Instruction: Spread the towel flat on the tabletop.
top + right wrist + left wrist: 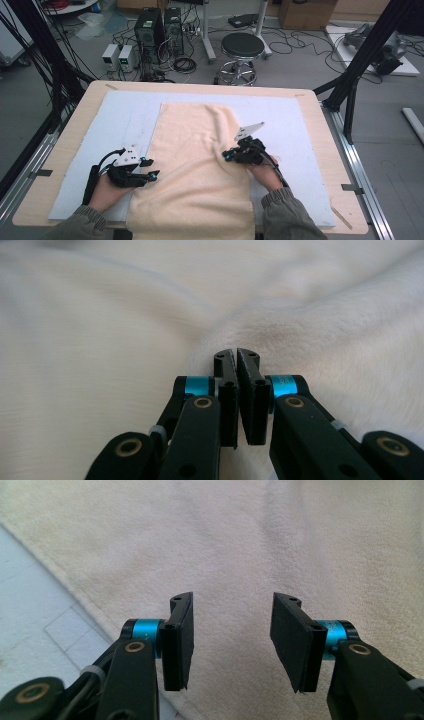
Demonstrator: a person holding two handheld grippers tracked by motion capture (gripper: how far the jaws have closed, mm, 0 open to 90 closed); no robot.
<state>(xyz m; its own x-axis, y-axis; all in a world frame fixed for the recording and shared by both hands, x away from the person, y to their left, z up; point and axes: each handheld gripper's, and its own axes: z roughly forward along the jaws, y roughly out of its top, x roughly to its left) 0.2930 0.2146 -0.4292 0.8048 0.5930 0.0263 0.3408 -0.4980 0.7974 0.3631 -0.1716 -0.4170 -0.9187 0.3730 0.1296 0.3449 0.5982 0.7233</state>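
Left fingers parted over towel, right fingers pinching its fold.

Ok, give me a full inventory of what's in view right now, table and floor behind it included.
towel: 1, cream, lying down the middle of the table, near edge hanging over the front, a fold raised along its right side
mat: 1, pale blue-white, under the towel
table: 1, light wood
stool: 1, black round seat, chrome base, floor beyond the table
computer towers: 2, black, floor at the back left
power supplies: 2, pale grey, left of the towers
cardboard box: 1, brown, back right
left gripper: 1, black, jaws apart over the towel's left edge
right gripper: 1, black, jaws shut on the towel's fold
sleeves: 2, olive, bottom edge
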